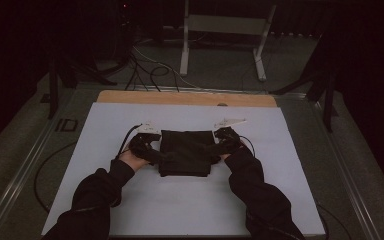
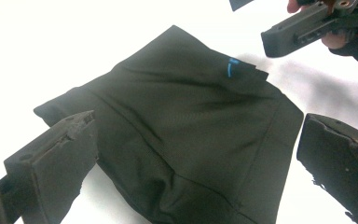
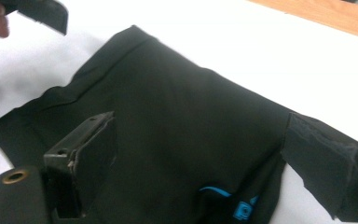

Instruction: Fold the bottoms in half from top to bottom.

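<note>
A black folded garment (image 1: 187, 152) lies flat in the middle of the white sheet (image 1: 130, 205). It bears a small blue mark (image 2: 232, 67) and a blue logo (image 3: 242, 210) near one edge. My left gripper (image 1: 155, 150) is at the garment's left edge, open, and its own view has its jaws (image 2: 198, 128) standing wide apart on either side of the cloth. At the garment's right edge my right gripper (image 1: 219, 146) is open too, its jaws (image 3: 200, 123) spread over the fabric. Each gripper view catches the other gripper farther off, the right gripper (image 2: 303, 28) and the left gripper (image 3: 42, 11).
The white sheet covers a wooden table whose far edge (image 1: 185, 97) shows bare. Cables (image 1: 145, 70) and a white metal frame (image 1: 220, 30) are on the floor beyond. Dark stand legs (image 1: 325, 90) flank the table. Bare sheet lies on all sides of the garment.
</note>
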